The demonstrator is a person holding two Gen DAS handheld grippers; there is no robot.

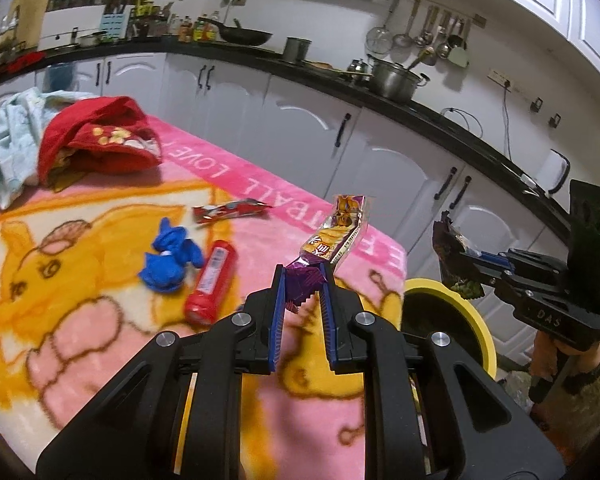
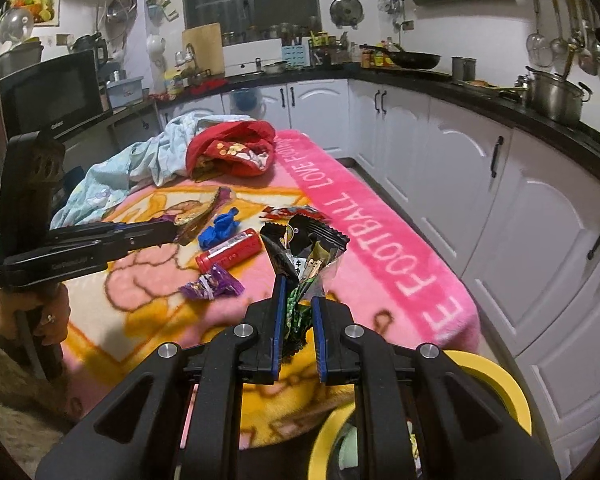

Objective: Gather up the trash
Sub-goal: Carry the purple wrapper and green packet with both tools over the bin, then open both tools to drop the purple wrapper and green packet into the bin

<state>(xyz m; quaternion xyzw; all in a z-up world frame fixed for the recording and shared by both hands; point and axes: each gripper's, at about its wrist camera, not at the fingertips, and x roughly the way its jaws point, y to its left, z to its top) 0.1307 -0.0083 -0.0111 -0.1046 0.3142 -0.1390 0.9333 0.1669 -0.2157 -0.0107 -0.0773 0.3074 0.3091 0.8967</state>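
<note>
My left gripper (image 1: 303, 276) is shut on a purple and yellow snack wrapper (image 1: 338, 236), held above the pink blanket (image 1: 100, 320); the right wrist view shows it too (image 2: 172, 232). My right gripper (image 2: 298, 286) is shut on a black and green snack wrapper (image 2: 304, 252), held near the yellow-rimmed bin (image 2: 500, 380); the left wrist view shows it over the bin (image 1: 452, 264). On the blanket lie a red wrapper (image 1: 228, 212), a blue crumpled glove (image 1: 170, 256), a red tube (image 1: 212, 284) and a purple wrapper (image 2: 212, 284).
A red cloth (image 1: 100, 140) and a pale blue cloth (image 1: 8, 148) lie at the blanket's far end. White cabinets (image 1: 300, 132) and a black counter with pots run behind. The yellow bin rim (image 1: 476, 316) stands beside the table's corner.
</note>
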